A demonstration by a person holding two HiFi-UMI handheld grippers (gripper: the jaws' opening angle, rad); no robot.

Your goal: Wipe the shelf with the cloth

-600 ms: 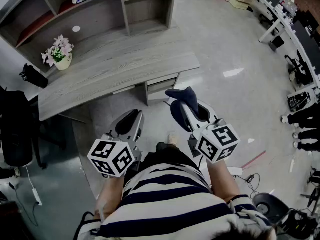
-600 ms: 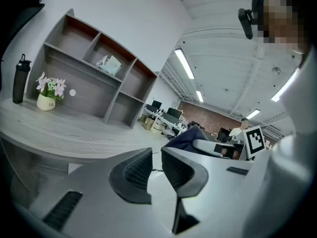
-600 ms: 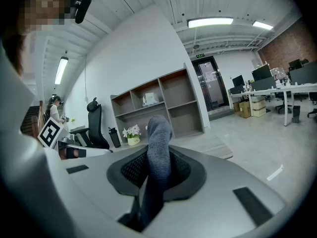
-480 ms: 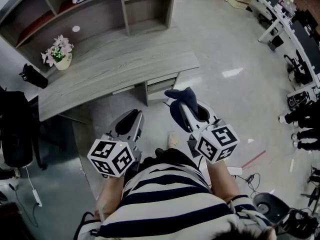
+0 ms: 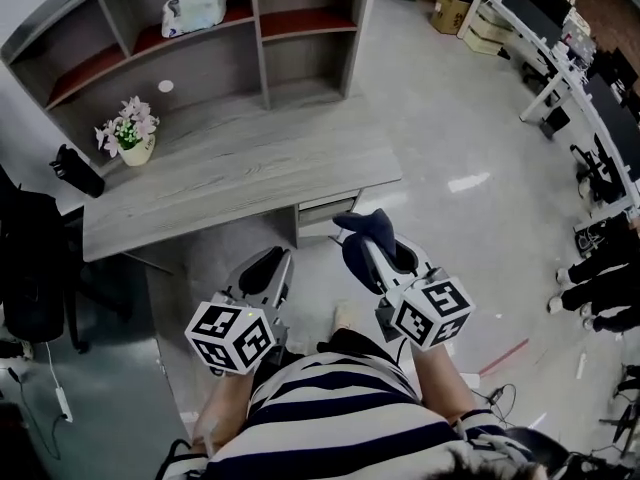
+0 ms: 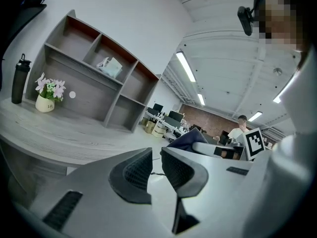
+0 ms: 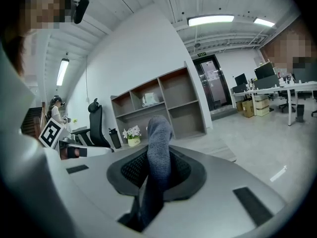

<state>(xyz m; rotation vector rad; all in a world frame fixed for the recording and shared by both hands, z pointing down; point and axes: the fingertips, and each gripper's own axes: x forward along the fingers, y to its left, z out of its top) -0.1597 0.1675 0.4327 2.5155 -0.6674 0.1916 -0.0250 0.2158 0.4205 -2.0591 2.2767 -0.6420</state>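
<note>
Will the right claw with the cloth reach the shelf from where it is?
Probably not yet. The right claw, shut on the cloth, hangs over the floor, and the desk lies between it and the shelf.

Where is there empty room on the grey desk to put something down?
The desk top is bare from the flower pot rightward to its end, and all along the front edge. The shelf compartment right of the white packet looks empty too. The left end is crowded: flower pot and black bottle stand close together.
</note>
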